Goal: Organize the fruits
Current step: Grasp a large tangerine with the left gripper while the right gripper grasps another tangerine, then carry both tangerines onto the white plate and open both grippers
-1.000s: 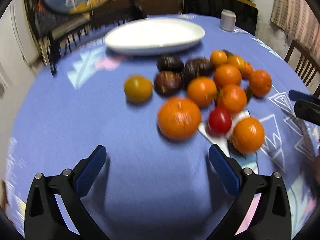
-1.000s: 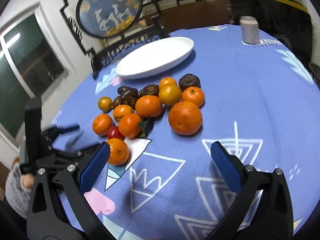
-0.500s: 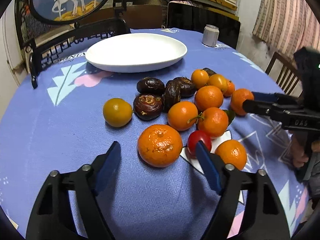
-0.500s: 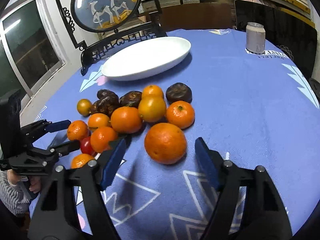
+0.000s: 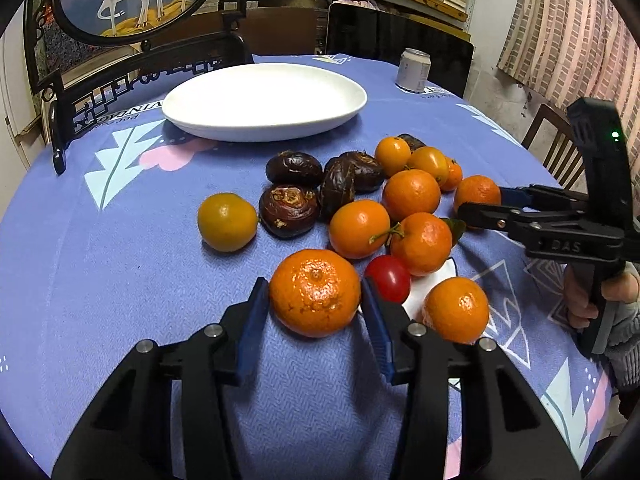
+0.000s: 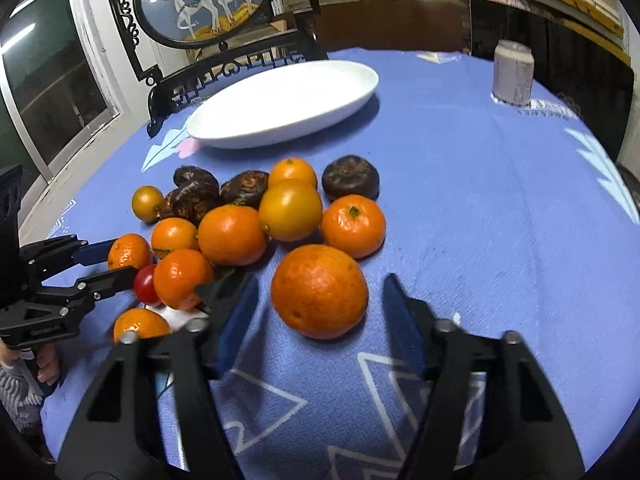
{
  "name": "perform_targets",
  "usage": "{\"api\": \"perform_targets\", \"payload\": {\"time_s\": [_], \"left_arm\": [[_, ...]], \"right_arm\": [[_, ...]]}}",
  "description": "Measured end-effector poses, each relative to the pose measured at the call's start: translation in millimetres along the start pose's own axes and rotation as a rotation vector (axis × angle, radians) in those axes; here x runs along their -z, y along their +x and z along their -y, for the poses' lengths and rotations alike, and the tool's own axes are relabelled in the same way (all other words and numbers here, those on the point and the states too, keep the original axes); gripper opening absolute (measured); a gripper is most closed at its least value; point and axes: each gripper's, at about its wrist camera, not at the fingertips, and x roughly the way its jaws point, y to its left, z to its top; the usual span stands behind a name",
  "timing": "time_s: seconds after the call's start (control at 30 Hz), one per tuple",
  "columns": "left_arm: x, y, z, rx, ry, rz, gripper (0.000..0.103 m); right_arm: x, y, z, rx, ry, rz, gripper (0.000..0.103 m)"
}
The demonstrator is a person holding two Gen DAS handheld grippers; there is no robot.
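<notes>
Counter (image 5: 120, 280) under a blue patterned cloth. White oval plate (image 5: 264, 100) at the far side, empty, likely where the fruit goes. Fruit lies heaped on the cloth nearer: oranges, dark wrinkled fruit, one red tomato (image 5: 387, 278).

Left gripper (image 5: 315, 312): fingers have just been closing and now press both sides of a big orange (image 5: 315, 292) resting on the cloth, ready to lift.

Right gripper (image 6: 318, 300): fingers closing too, flanking another orange (image 6: 319, 291), gaps visible, not yet clamped.
</notes>
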Motion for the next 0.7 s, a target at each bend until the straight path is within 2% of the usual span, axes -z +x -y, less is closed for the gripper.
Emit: {"api": "perform_targets", "payload": {"time_s": [0.03, 0.2, 0.33, 0.53, 0.7], "left_arm": [[0.3, -0.9, -0.3, 0.001, -0.002, 0.002, 0.047], [0.8, -10.2, -1.8, -0.002, -0.012, 0.037, 0.047], [-12.7, -20.0, -7.8, -0.025, -0.021, 0.065, 0.047], [-88.6, -22.2, -33.7, -0.084, -0.038, 0.118, 0.047], [-136.8, 18.8, -63.3, -0.086, -0.127, 0.107, 0.047]], "right_arm": [[-0.1, 2.8, 2.4, -0.022, 0.012, -0.015, 0.047], [0.8, -0.4, 5.8, -0.048, 0.037, -0.006, 0.046], [-6.7, -20.4, 9.6, -0.054, 0.055, 0.065, 0.046], [-72.8, -34.2, -1.9, -0.026, 0.025, 0.128, 0.046], [-128.1, 2.0, -13.1, -0.057, 0.053, 0.153, 0.046]]}}
